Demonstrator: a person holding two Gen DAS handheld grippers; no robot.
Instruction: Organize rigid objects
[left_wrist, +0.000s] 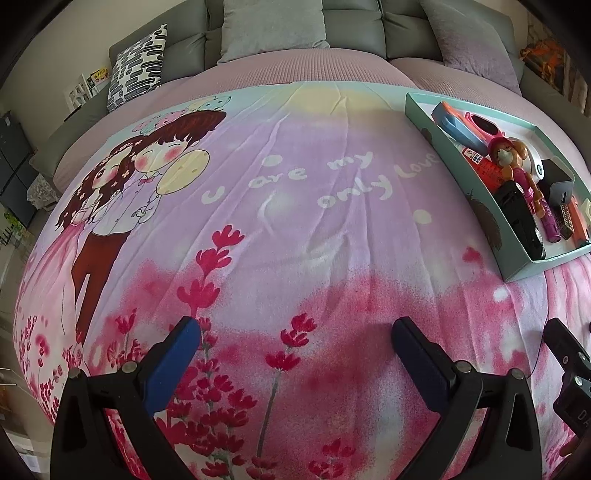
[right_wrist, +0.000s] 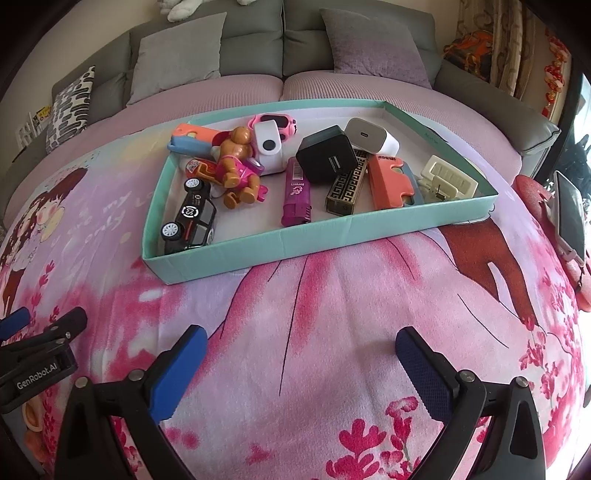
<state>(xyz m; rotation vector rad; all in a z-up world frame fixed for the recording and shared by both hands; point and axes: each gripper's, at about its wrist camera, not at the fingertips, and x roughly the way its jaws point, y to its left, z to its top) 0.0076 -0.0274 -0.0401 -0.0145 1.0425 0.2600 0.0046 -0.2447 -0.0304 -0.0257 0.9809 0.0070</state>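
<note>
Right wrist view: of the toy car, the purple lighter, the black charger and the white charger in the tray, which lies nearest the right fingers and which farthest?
1. Toy car: front left corner of the tray, nearest the right gripper.
2. Purple lighter: middle, a little farther back.
3. Black charger: behind the lighter.
4. White charger: toward the back wall, farthest.

In the left wrist view the tray (left_wrist: 484, 218) runs off the right edge, so its far-right things are cut. The toy car (left_wrist: 521, 221) there is a dark shape, details unreadable. The doll (right_wrist: 236, 166) hides part of the red packet (right_wrist: 199, 168). The phone (right_wrist: 570, 218) is clipped at right.
</note>
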